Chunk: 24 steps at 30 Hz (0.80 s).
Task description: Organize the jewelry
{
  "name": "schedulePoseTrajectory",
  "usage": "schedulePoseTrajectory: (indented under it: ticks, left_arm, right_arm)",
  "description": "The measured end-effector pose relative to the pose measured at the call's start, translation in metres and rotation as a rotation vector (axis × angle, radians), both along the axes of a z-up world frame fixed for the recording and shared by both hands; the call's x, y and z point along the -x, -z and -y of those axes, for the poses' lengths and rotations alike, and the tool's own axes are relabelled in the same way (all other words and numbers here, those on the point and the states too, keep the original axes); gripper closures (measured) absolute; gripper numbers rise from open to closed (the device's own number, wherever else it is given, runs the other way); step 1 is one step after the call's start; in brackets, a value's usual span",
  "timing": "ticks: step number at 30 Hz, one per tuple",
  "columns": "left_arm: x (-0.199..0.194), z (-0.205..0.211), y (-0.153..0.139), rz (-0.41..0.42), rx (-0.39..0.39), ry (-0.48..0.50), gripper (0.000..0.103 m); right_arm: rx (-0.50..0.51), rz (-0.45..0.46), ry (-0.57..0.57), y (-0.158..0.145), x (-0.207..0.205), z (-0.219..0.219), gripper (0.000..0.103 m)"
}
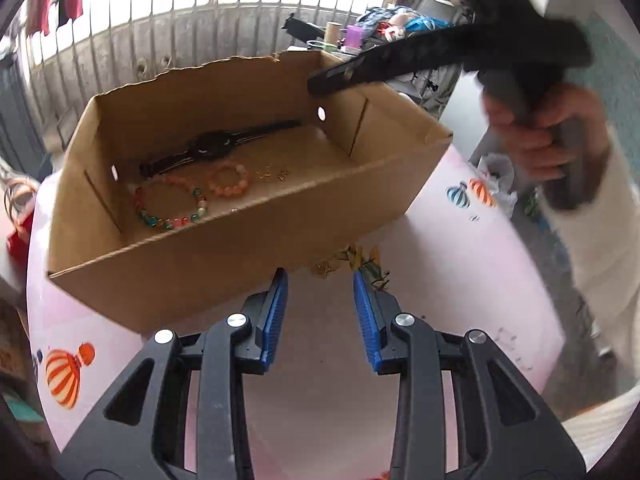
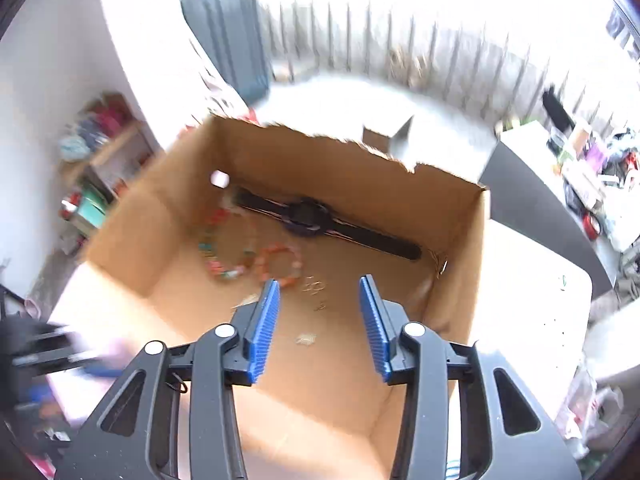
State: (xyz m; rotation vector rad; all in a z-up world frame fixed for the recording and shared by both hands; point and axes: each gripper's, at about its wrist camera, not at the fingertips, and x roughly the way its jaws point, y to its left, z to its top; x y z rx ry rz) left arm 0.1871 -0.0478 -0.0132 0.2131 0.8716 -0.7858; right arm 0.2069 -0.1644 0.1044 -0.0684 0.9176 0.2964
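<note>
An open cardboard box stands on a pink table. Inside lie a black watch, a multicoloured bead bracelet, a pink bead bracelet and small gold earrings. A gold chain piece lies on the table by the box's near wall. My left gripper is open and empty just in front of it. My right gripper is open and empty above the box, over the earrings; the watch and bracelets lie beyond. A small pale piece lies between its fingers.
The right gripper's body and the hand holding it hover over the box's far right corner. A red item sits at the table's left edge. A cluttered side table stands to the right, shelves to the left, a balcony railing behind.
</note>
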Motion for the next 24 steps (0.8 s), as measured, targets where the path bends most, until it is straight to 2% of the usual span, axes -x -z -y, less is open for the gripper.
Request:
schedulePoseTrajectory:
  ticks: [3,6,8,10,11,13,15,17,19,24]
  left_arm:
    - [0.002,0.019,0.025,0.092,-0.061,0.045,0.071]
    - [-0.012,0.025,0.041,0.041,-0.04,0.041,0.071]
    - [-0.021,0.028,0.049,0.033,-0.036,0.037,0.077]
    - [-0.031,0.031,0.055,0.028,-0.034,0.028,0.079]
    - [-0.032,0.032,0.056,0.021,-0.029,0.027,0.083]
    - [-0.034,0.039,0.062,0.013,-0.059,0.027,0.086]
    - [-0.031,0.042,0.063,0.04,-0.072,0.021,0.088]
    - [-0.029,0.047,0.064,0.077,-0.114,0.013,0.095]
    - [-0.029,0.047,0.065,0.054,-0.114,0.009,0.102]
    - [-0.025,0.028,0.067,-0.046,-0.063,-0.029,0.103]
  right_arm:
    - [-0.073,0.041,-0.007,-0.008,0.035,0.016,0.059]
    - [-0.107,0.03,-0.005,0.004,0.064,0.032,0.059]
    - [-0.138,0.003,0.004,0.015,0.078,0.034,0.059]
    - [-0.153,-0.03,0.021,0.031,0.085,0.043,0.059]
    - [-0.15,-0.034,0.038,0.036,0.084,0.046,0.059]
    - [-0.156,-0.055,0.057,0.049,0.084,0.05,0.059]
    - [-0.191,-0.085,0.07,0.062,0.086,0.053,0.059]
    - [-0.212,-0.112,0.075,0.074,0.085,0.054,0.059]
    - [-0.224,-0.128,0.071,0.082,0.082,0.05,0.059]
    - [-0.223,-0.156,0.028,0.095,0.085,0.04,0.059]
